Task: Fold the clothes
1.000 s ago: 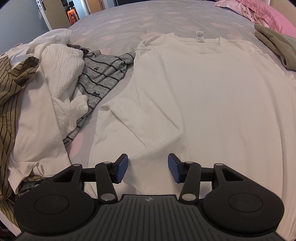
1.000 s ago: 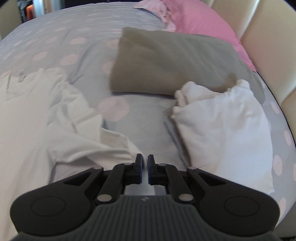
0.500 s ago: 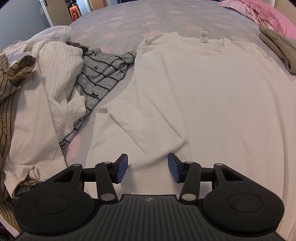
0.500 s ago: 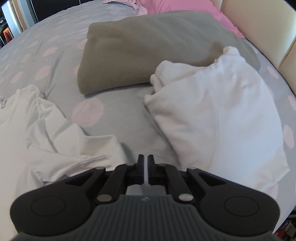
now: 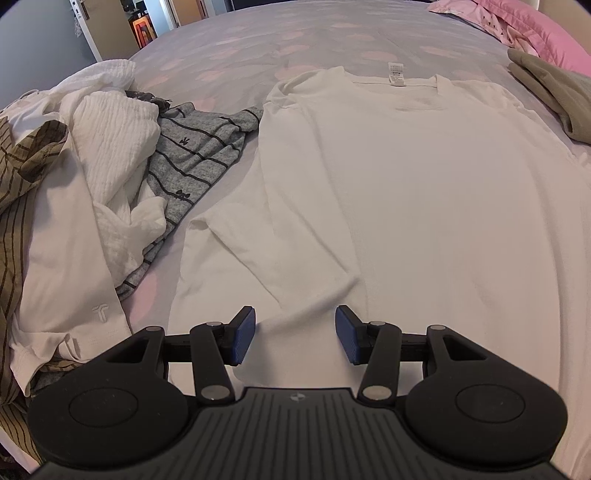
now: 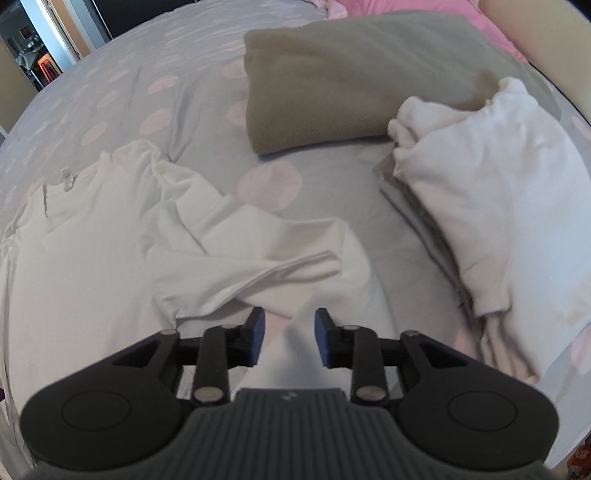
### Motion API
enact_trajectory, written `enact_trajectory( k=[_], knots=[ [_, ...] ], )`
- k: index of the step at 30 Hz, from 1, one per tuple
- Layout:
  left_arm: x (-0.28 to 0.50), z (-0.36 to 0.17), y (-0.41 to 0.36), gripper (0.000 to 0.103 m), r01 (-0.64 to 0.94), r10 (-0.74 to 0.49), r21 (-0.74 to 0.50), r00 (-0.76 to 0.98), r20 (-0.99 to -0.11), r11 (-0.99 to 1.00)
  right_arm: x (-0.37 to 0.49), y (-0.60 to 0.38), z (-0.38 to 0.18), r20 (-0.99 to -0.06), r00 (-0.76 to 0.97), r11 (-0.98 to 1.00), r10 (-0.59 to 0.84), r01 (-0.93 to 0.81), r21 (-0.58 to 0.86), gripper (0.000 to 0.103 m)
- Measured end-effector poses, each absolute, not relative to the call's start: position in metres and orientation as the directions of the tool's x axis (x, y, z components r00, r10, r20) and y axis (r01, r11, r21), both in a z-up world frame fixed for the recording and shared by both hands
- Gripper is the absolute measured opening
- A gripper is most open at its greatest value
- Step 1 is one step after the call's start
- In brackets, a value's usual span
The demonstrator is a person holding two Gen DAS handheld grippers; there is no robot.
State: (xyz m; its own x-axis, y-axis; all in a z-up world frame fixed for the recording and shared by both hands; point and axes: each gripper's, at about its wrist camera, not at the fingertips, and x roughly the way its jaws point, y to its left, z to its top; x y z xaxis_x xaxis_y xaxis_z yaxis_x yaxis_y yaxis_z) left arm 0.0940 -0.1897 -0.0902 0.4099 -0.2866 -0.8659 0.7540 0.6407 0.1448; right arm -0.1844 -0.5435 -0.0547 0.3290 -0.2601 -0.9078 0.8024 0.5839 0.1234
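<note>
**Two open claws above a white T-shirt on the bed**

The left claw (image 5: pixel 294 339) stands wide open, with nothing between its blue pads, just above the lower part of the white T-shirt (image 5: pixel 406 192). The right claw (image 6: pixel 288 338) is also open, somewhat narrower, and holds nothing; under it lies a piece of the same white T-shirt (image 6: pixel 92 258).

The T-shirt lies spread flat on the bed (image 5: pixel 332 40), which has a grey cover with pink dots. Its neck label points away from the claws. On the side of the right claw its sleeve (image 6: pixel 266 251) is folded and wrinkled. On the other side of the T-shirt there is a pile of unfolded clothes (image 5: pixel 85 192), and a grey striped garment (image 5: pixel 195 147) from it touches the T-shirt's edge. Beyond the wrinkled sleeve lies a folded olive blanket (image 6: pixel 351 85), and beside it a folded white garment (image 6: pixel 498 192). A pink pillow (image 5: pixel 532 33) is behind the blanket.
</note>
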Motion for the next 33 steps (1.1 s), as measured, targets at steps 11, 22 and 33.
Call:
enact_trajectory(
  k=[11,22,33],
  knots=[
    [0.092,-0.088,-0.189,0.046,0.755,-0.288,0.156,0.420,-0.861,0.636,-0.166,-0.535,-0.108,-0.952,0.253,0.606,-0.169,0.789,0.102,0.035],
    [0.099,-0.086,-0.187,0.046,0.741,-0.289,0.135,0.414,-0.863,0.658,-0.186,-0.532,-0.070,-0.944,0.247,0.634,-0.217,0.771,0.056,0.002],
    [0.106,-0.085,-0.188,0.046,0.727,-0.295,0.101,0.396,-0.869,0.679,-0.249,-0.581,0.038,-0.891,0.178,0.550,-0.418,0.830,-0.093,0.002]
  ],
)
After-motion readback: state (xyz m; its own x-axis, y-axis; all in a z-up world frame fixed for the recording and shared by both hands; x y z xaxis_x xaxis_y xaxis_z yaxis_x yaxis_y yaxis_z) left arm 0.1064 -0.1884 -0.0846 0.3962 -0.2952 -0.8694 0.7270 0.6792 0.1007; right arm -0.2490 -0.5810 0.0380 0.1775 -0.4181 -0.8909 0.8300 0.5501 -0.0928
